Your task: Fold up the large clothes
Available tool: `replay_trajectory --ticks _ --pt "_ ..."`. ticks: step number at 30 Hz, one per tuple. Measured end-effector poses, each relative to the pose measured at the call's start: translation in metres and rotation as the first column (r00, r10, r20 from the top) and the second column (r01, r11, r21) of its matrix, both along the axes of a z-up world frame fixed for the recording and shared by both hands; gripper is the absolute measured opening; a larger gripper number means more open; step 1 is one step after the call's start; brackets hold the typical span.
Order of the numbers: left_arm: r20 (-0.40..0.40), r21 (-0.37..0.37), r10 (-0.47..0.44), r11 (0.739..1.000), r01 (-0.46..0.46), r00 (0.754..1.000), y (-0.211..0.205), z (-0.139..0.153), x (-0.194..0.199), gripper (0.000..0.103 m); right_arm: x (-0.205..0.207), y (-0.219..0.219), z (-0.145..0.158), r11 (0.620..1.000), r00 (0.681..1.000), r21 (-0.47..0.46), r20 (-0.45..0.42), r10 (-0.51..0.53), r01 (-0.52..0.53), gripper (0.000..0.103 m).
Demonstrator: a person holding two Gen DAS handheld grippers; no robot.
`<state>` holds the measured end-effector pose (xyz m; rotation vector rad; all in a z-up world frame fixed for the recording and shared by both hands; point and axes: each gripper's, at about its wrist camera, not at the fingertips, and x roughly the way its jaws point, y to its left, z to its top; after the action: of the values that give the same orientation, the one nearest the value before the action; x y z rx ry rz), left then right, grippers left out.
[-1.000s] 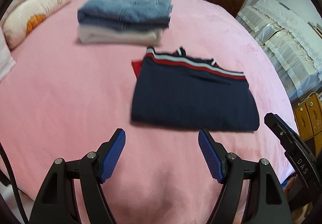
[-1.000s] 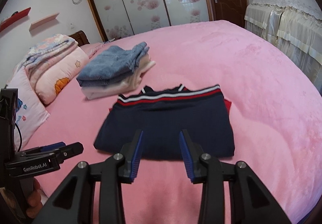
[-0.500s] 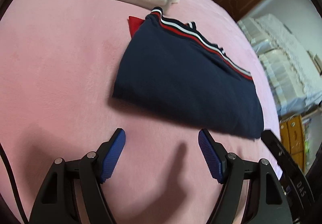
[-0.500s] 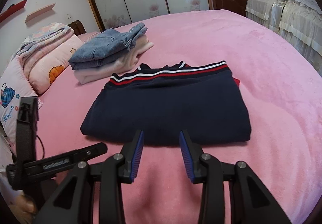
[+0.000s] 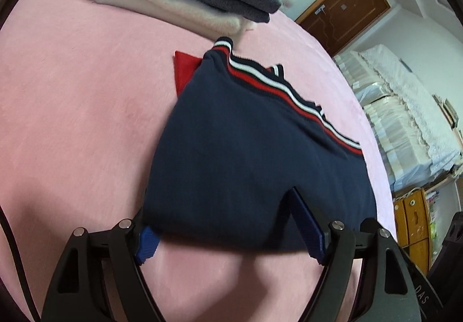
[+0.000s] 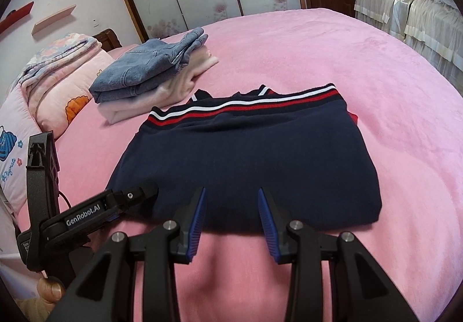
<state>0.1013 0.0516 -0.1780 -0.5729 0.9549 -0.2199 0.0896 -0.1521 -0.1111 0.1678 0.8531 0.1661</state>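
Observation:
A folded navy sweater (image 5: 249, 154) with a red and white striped hem (image 6: 249, 103) lies on the pink bed. A red part shows at its far corner (image 5: 183, 71). My left gripper (image 5: 228, 220) is open, its jaws straddling the sweater's near left corner; one finger is under the fabric edge, the other on top. It also shows in the right wrist view (image 6: 127, 199). My right gripper (image 6: 231, 200) is open at the sweater's near edge, its fingertips (image 6: 199, 206) just over the fabric.
A stack of folded denim (image 6: 144, 70) on a cream garment (image 5: 173, 8) sits beyond the sweater. Pillows and quilts (image 6: 52, 84) lie at the left. The bed edge is to the right, with a covered sofa (image 5: 405, 119) and a wooden cabinet (image 5: 413, 223) beyond.
My left gripper has moved forward and low onto the sweater's near left corner. My right gripper has moved closer to the sweater's near edge. Both stay open.

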Motion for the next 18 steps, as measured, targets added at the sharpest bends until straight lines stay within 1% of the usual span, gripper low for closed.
replay_trajectory --ticks 3,5,6,7,8,9,10,11,12,14,16,18 --pt "0.024 -0.022 0.023 1.0 -0.022 0.999 0.003 0.001 0.008 0.078 0.005 0.001 0.001 1.0 1.0 -0.009 0.01 0.004 -0.004 0.037" --pt "0.043 -0.022 0.047 0.999 -0.046 0.998 0.005 0.003 0.011 0.065 0.011 0.003 0.002 1.0 1.0 -0.018 0.021 0.007 -0.006 0.037" --pt "0.049 -0.022 0.058 0.998 -0.057 0.997 0.006 0.004 0.013 0.051 0.016 0.004 0.003 1.0 1.0 -0.024 0.03 0.009 -0.008 0.037" --pt "0.054 -0.027 0.07 0.997 -0.068 0.996 0.008 0.005 0.014 0.035 0.019 0.005 0.004 1.0 0.999 -0.027 0.037 0.012 -0.011 0.037" --pt "0.057 -0.03 0.081 0.996 -0.079 0.995 0.01 0.006 0.015 0.027 0.023 0.006 0.005 0.999 0.999 -0.032 0.043 0.017 -0.015 0.036" --pt "0.057 -0.033 0.083 0.996 -0.081 0.995 0.012 0.006 0.018 0.023 0.029 0.009 0.006 0.998 0.998 -0.056 0.057 0.019 -0.016 0.028" --pt "0.059 -0.028 0.088 0.996 -0.087 0.994 0.012 0.008 0.019 0.021 0.032 0.011 0.007 0.997 0.998 -0.073 0.065 0.026 -0.021 0.021" --pt "0.069 -0.017 0.087 0.996 -0.086 0.994 0.011 0.011 0.019 0.02 0.036 0.014 0.006 0.995 0.997 -0.09 0.068 0.036 -0.03 0.013" --pt "0.077 0.006 0.084 0.996 -0.084 0.994 0.009 0.014 0.017 0.019 0.041 0.018 0.004 0.993 0.997 -0.112 0.063 0.045 -0.038 0.011" --pt "0.115 0.08 0.07 0.994 -0.08 0.991 -0.001 0.025 0.013 0.018 0.051 0.022 -0.005 0.988 0.998 -0.149 0.046 0.051 -0.043 0.009" --pt "0.149 0.121 0.059 0.99 -0.078 0.987 -0.007 0.036 0.009 0.018 0.058 0.023 -0.018 0.988 0.998 -0.145 -0.009 0.06 -0.061 0.004" --pt "0.189 0.152 0.031 0.987 -0.061 0.981 -0.019 0.051 0.007 0.018 0.059 0.022 -0.033 0.989 0.996 -0.125 -0.053 0.071 -0.077 0.003"
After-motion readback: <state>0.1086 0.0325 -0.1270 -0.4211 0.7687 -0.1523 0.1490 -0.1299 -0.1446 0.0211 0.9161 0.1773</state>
